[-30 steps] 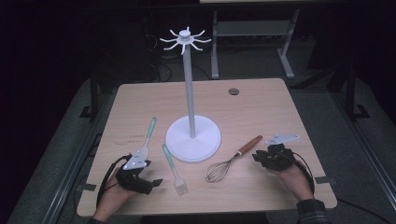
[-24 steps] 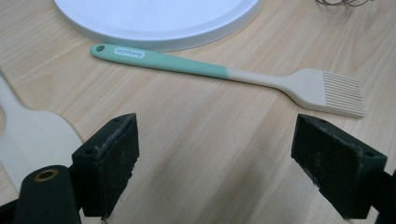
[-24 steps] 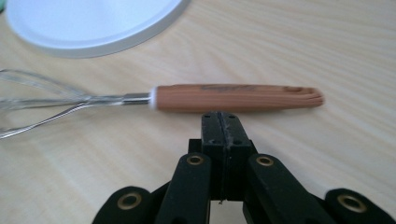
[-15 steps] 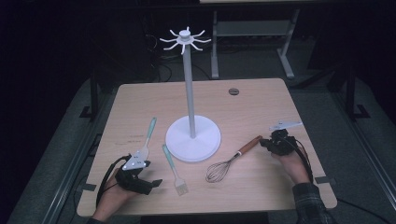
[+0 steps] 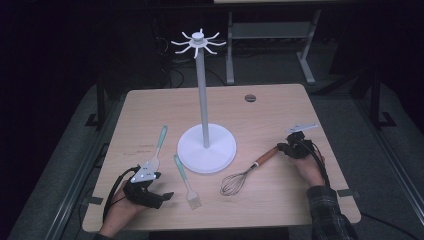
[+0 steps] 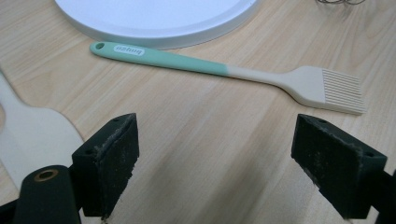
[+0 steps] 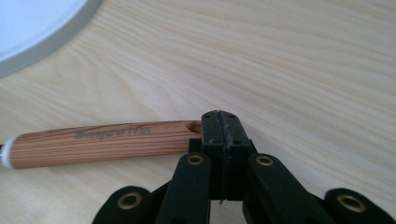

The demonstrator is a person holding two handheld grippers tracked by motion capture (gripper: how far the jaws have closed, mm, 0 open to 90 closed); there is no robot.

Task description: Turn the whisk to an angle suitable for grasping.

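Observation:
A whisk (image 5: 236,183) with a wooden handle (image 7: 100,142) lies on the table right of a white hanging stand (image 5: 206,148). My right gripper (image 5: 283,148) is shut, its jaws pressed together (image 7: 220,122) right against the end of that handle. I see nothing between them. A mint-handled pastry brush (image 6: 224,70) lies just in front of my left gripper (image 6: 231,168), which rests open on the table at the near left (image 5: 159,188). A mint-handled spatula (image 5: 160,142) lies beside it, its pale blade (image 6: 32,135) at the left jaw.
The stand's tall pole (image 5: 201,95) ends in a ring of hooks (image 5: 198,41) high over the table's middle. A small dark round grommet (image 5: 250,98) sits near the far edge. The wooden table (image 5: 280,210) has bare room at the front.
My right gripper has moved away from the person and slightly left, up to the end of the whisk handle. The left gripper and the utensils have stayed where they were.

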